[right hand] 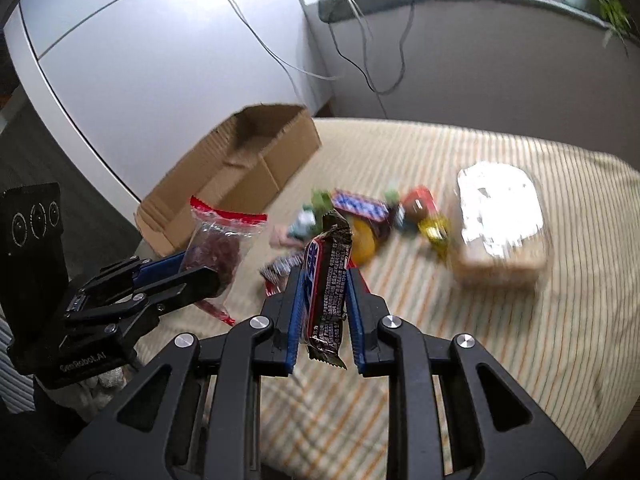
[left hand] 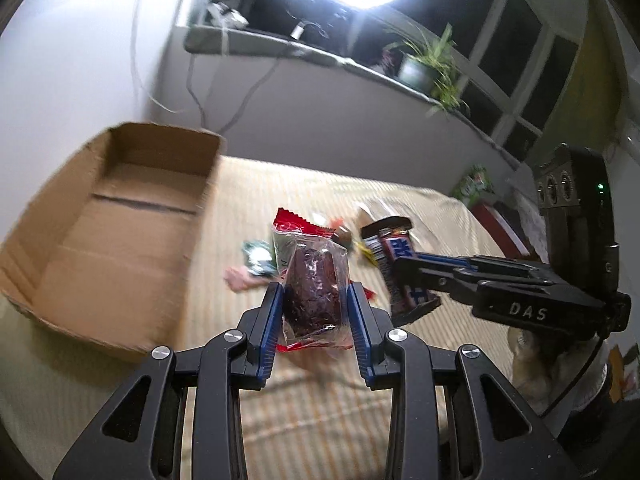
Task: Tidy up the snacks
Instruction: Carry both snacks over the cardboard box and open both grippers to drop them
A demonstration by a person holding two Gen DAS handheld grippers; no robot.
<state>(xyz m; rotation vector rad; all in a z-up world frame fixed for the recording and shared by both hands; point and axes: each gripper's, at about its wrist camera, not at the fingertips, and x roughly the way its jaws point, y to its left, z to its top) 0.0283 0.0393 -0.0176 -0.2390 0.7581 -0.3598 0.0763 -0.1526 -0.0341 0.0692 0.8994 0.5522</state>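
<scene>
My left gripper [left hand: 314, 294] is shut on a clear packet with a dark brown cake inside [left hand: 311, 288], red-edged at the top, held above the striped cloth. The same packet [right hand: 216, 248] and left gripper [right hand: 192, 274] show at the left of the right wrist view. My right gripper [right hand: 322, 276] is shut on a brown chocolate bar [right hand: 326, 280] with blue and white lettering, lifted off the cloth. That bar [left hand: 394, 264] and right gripper [left hand: 416, 280] appear at the right of the left wrist view. An open cardboard box [left hand: 116, 216], nothing in it, lies to the left.
Several loose snacks [right hand: 360, 212] lie in a heap on the striped cloth [right hand: 440, 340]. A foil-topped pack [right hand: 500, 216] sits to their right. The cardboard box [right hand: 240, 176] stands at the cloth's far left edge. A white wall, cables and a sill with a plant [left hand: 428, 64] are behind.
</scene>
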